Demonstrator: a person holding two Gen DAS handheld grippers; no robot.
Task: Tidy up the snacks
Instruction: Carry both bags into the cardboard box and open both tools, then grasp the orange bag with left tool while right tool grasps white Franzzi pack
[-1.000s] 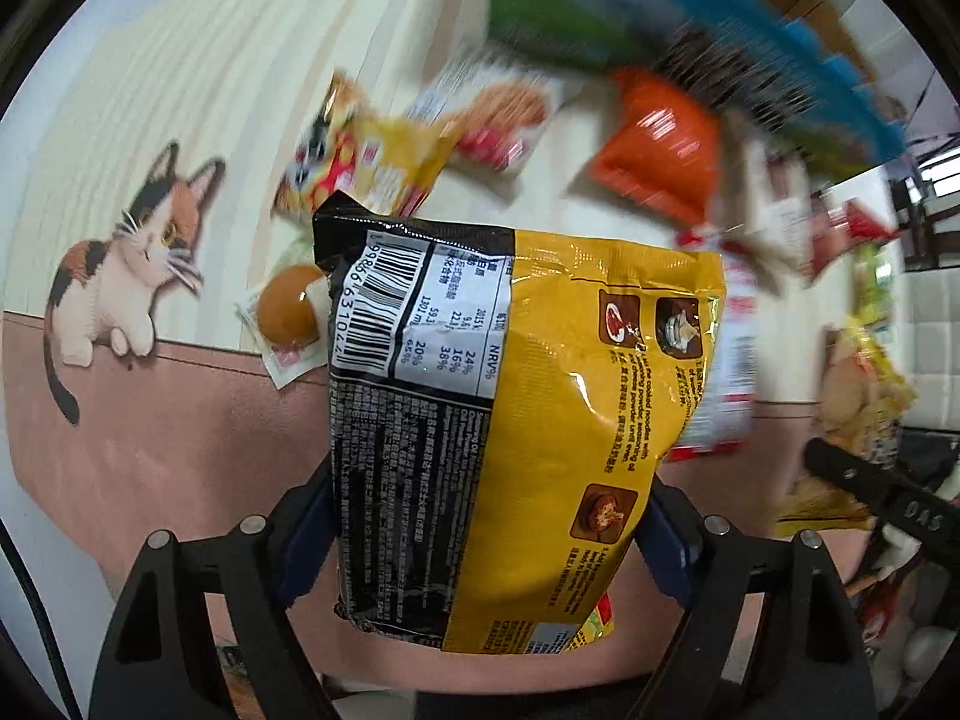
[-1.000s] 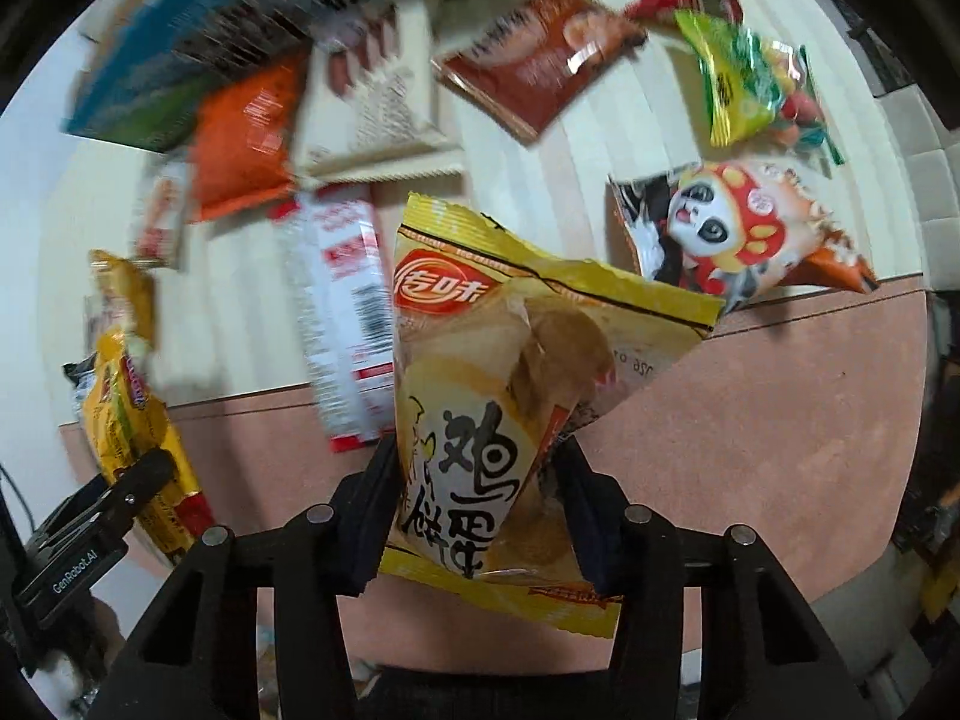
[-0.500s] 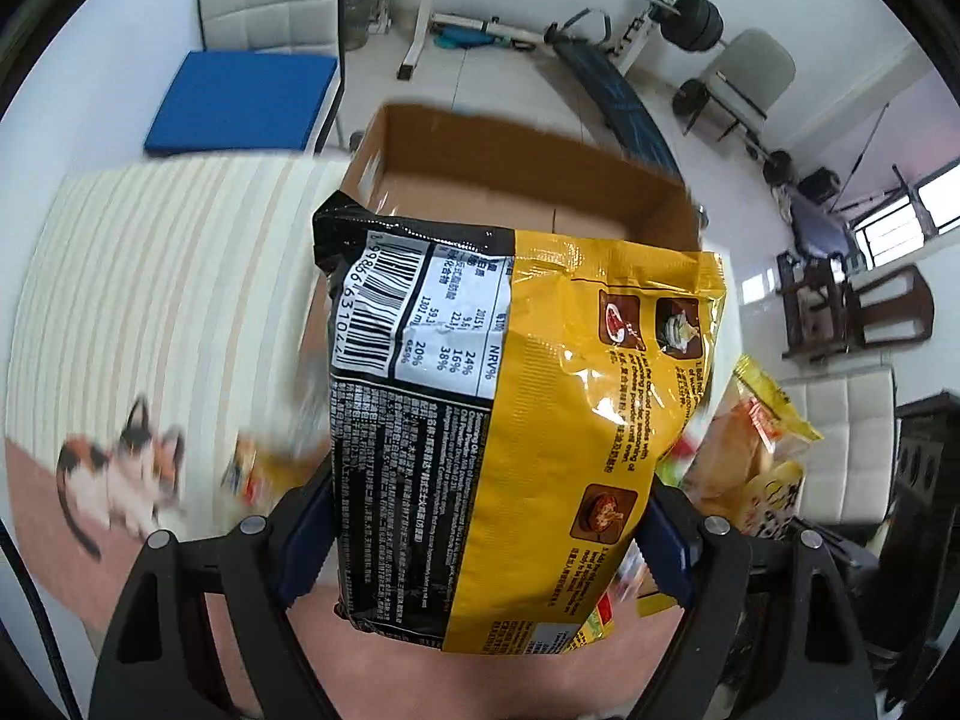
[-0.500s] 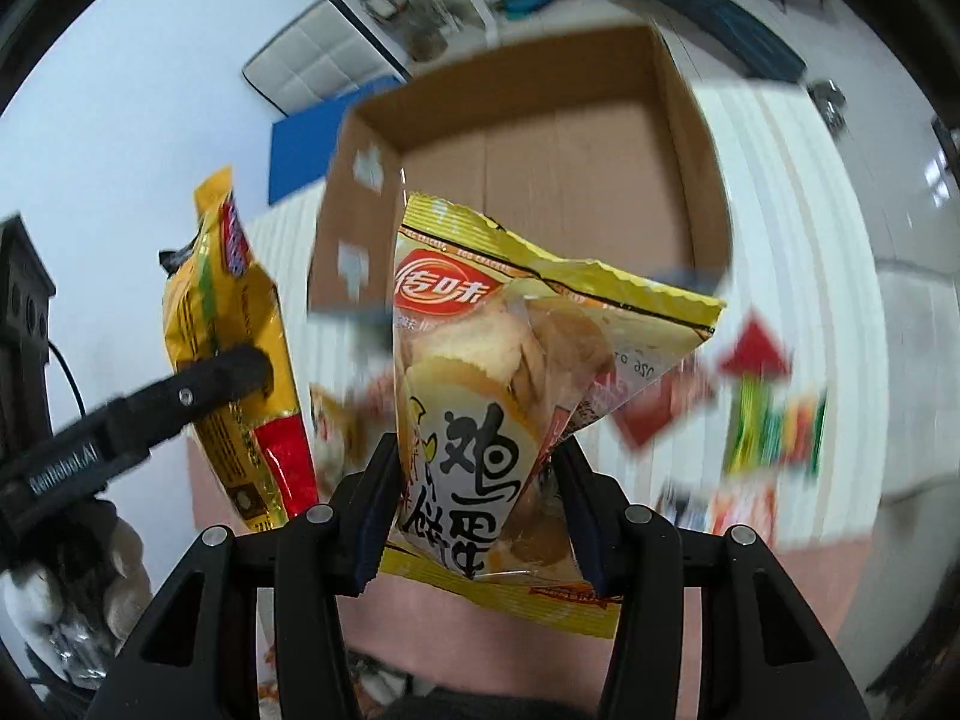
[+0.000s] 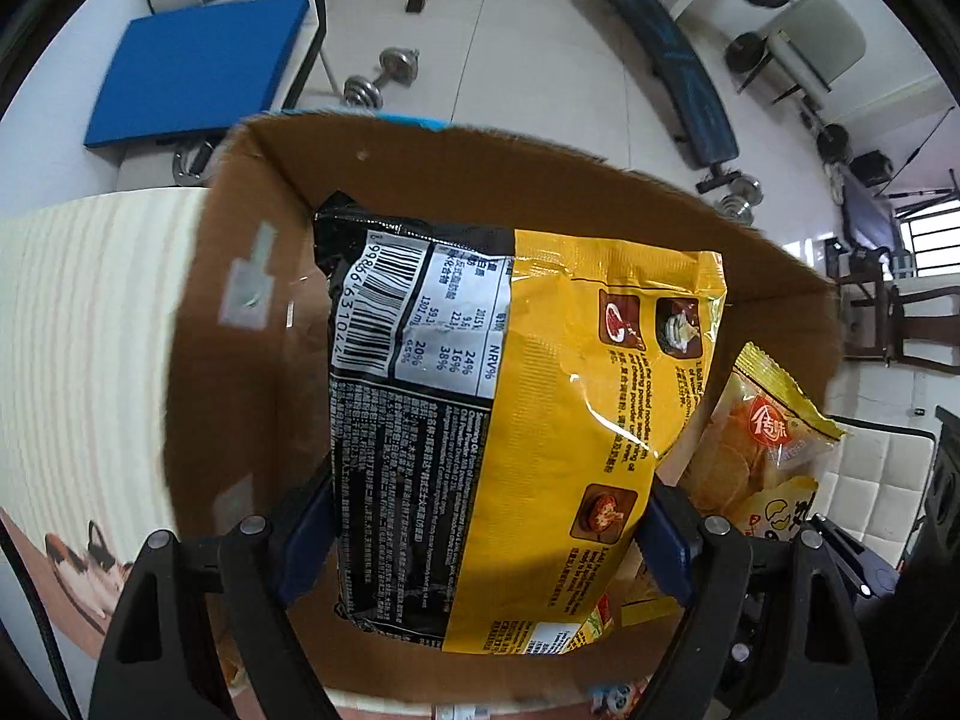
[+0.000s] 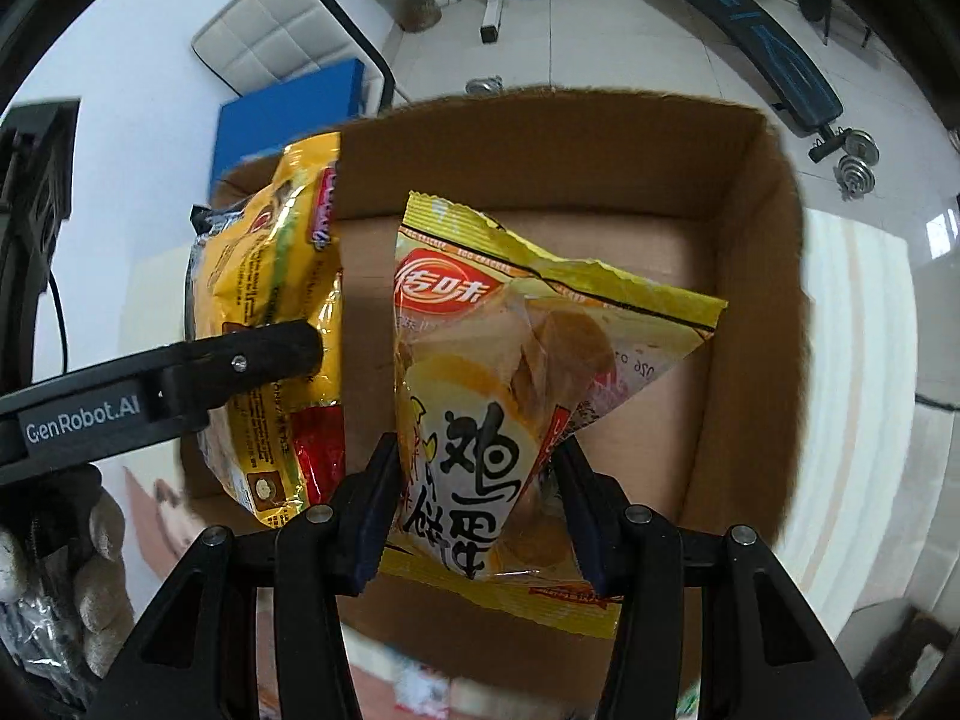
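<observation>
My left gripper [image 5: 480, 546] is shut on a yellow and black noodle packet [image 5: 510, 420], held over the open cardboard box [image 5: 240, 252]. My right gripper [image 6: 480, 516] is shut on a yellow egg-cracker bag [image 6: 504, 396], held over the same box [image 6: 756, 312]. In the right wrist view the noodle packet [image 6: 276, 276] and a left finger [image 6: 240, 366] hang at the box's left side. In the left wrist view the cracker bag [image 5: 756, 450] shows at the right.
The box stands on a striped table mat [image 5: 78, 324] with a cat picture [image 5: 90, 552]. Beyond the table are a blue-seated chair [image 5: 198, 60], dumbbells [image 5: 384, 78] and a weight bench [image 5: 678, 66] on the white floor.
Both grippers have swung up from the snacks scattered on the mat and moved forward over the open box, each still holding its bag.
</observation>
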